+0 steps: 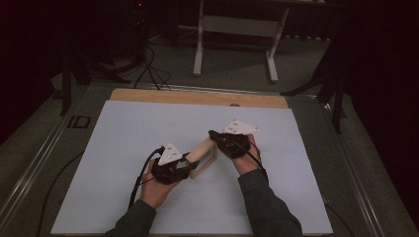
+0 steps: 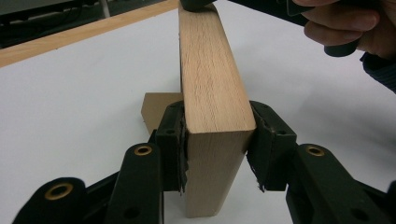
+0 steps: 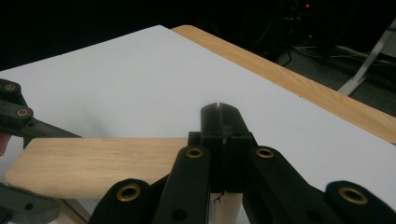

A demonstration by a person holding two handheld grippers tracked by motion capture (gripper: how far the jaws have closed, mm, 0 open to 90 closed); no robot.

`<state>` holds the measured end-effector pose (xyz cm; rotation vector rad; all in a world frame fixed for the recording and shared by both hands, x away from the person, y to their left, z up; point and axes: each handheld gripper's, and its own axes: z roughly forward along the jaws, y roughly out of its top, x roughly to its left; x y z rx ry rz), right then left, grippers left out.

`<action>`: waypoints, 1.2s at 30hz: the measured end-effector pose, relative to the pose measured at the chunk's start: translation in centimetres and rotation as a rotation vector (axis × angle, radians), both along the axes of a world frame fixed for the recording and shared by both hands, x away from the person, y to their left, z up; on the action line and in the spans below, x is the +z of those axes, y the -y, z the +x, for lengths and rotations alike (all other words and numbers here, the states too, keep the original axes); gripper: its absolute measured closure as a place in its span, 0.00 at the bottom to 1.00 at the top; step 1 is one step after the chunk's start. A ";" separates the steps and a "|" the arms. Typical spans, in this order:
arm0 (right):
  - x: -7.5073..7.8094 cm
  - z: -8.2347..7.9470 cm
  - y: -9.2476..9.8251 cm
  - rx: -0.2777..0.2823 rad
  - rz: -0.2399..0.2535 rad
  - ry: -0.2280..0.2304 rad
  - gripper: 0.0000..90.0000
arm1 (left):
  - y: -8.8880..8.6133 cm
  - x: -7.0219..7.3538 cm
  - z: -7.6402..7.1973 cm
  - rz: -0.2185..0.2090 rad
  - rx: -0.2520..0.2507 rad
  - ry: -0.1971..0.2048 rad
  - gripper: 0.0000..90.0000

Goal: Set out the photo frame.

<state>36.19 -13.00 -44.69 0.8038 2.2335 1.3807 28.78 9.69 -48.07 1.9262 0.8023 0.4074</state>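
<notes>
Room: dark, we see a white table frame [image 1: 237, 29] and cables on the floor behind the work table.
Surface: white sheet [image 1: 123, 148] over a wooden table top [image 1: 197, 97], whose bare edge shows along the far side.
Wooden board: we see a pale wooden board [image 1: 201, 150] standing on edge near the middle of the sheet, between the two grippers; in the left gripper view [image 2: 210, 88] it runs away from the camera, its near end facing us.
Small block: a second wooden piece [image 2: 156, 109] sits low behind the board, touching or just beside it; we cannot tell which.
Left gripper: left gripper [image 1: 172, 165] has its jaws narrowed onto the near end of the board, pads pressing both faces [image 2: 215, 140].
Right gripper: right gripper [image 1: 232, 140] has its jaws pressed together with nothing between them [image 3: 223, 135]; the closed tips sit at the board's far end, over its top edge [image 3: 98, 165].
Hands: we see the left hand [image 1: 155, 190] and right hand [image 1: 245, 160], dark sleeves, coming in from the bottom.
</notes>
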 end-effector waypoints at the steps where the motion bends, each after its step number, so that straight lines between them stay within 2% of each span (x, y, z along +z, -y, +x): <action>1: 0.0 0.1 -0.1 0.002 -0.003 0.002 1.00 | 0.0 0.0 0.0 0.000 0.002 -0.001 0.67; 4: 0.1 0.4 -0.4 0.001 -0.017 -0.001 1.00 | 0.1 0.0 -0.1 0.001 -0.002 0.001 0.67; 8: -0.2 0.7 -0.8 -0.002 -0.042 -0.008 1.00 | 0.4 0.1 -0.2 0.023 -0.004 0.012 0.67; 14: -0.1 0.5 -0.4 -0.009 -0.071 -0.010 1.00 | 0.5 0.1 -0.2 0.025 -0.003 0.014 0.67; 23: 0.2 0.1 0.2 0.000 -0.067 -0.027 1.00 | 0.5 0.1 -0.2 0.032 0.004 0.015 0.67; 32: -0.1 0.7 -0.1 -0.013 -0.051 -0.047 1.00 | 0.8 0.0 -0.3 0.038 0.024 0.009 0.65; 36: -0.1 0.8 -0.2 -0.014 -0.058 -0.050 1.00 | 1.3 -0.4 -0.2 0.080 0.042 -0.003 0.64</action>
